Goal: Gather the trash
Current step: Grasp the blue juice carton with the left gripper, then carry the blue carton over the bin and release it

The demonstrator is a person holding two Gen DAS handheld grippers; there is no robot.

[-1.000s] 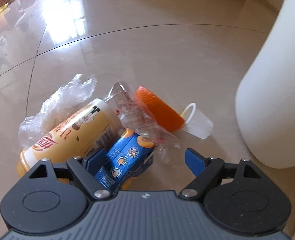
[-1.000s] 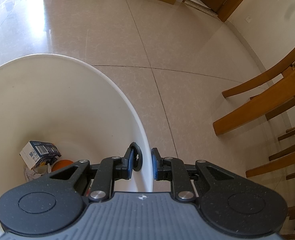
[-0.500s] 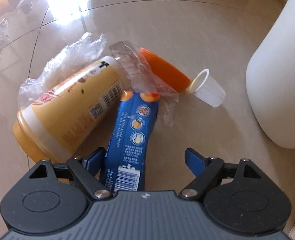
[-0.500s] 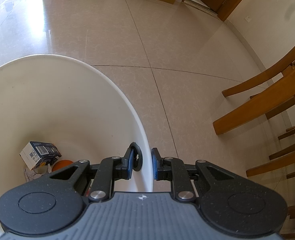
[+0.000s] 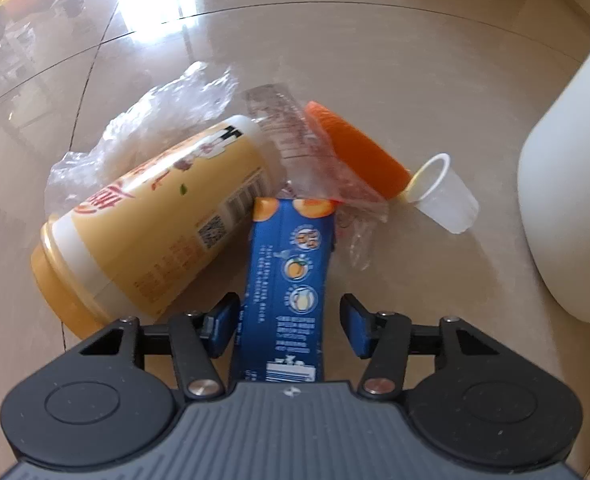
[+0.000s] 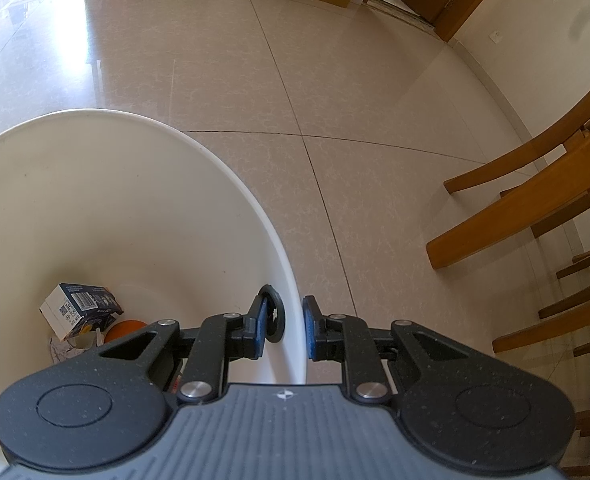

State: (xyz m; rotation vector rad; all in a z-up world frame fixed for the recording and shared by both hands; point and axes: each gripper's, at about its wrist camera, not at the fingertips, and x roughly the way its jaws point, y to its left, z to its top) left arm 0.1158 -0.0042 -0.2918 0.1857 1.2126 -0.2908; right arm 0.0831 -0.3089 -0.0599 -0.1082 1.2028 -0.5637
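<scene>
Left gripper (image 5: 287, 322) angled steeply down, jaws closing around flat blue carton (image 5: 285, 280). Right gripper (image 6: 283, 328) clamps smooth white bin (image 6: 231, 184) rim.

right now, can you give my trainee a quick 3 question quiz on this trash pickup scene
1. True or false: the right gripper is clamped on the rim of the white bin.
2. Which item lies between the left gripper fingers? A) yellow cup B) blue carton C) orange lid
3. Fill in: the small clear plastic cup lies on its ____.

Key
1. True.
2. B, the blue carton; the jaws are closing around it, beside the yellow cup and near the orange lid.
3. Side.
</scene>
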